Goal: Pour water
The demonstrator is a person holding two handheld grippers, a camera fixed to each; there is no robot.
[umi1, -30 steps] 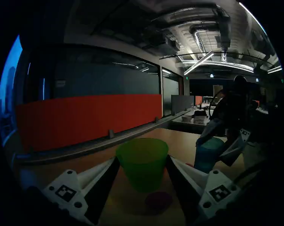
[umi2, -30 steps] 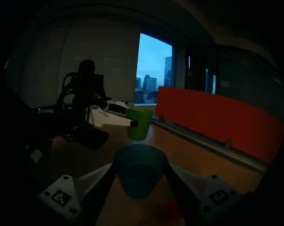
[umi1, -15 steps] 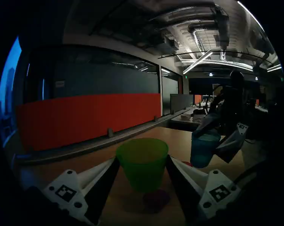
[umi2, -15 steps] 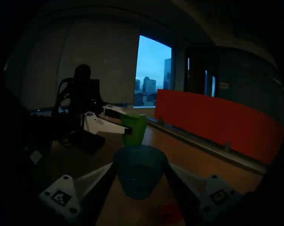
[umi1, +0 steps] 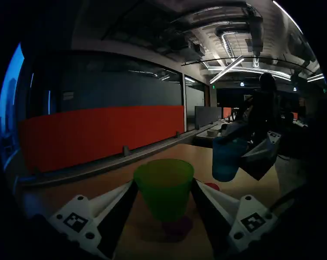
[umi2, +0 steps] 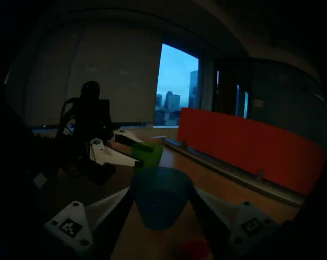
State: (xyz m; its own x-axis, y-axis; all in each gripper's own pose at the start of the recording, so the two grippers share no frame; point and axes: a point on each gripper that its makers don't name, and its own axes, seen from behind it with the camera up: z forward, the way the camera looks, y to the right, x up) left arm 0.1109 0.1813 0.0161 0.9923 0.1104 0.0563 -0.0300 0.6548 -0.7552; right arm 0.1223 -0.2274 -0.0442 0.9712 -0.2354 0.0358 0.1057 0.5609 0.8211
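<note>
Cups held aloft over the wooden tabletop (umi1: 194, 156): the left gripper (umi1: 163, 187) pinched the green cup (umi1: 164, 193) between both fingers, and the right gripper (umi2: 161, 196) likewise clamped the blue cup (umi2: 161, 206), upright, near and slightly higher than the green one's rim.

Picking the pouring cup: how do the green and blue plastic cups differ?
The green plastic cup is gripped by the left hand-held gripper, the blue plastic cup by the right hand-held gripper. A purple disc shows below the green cup, a red disc below the blue. Both are tapered.
</note>
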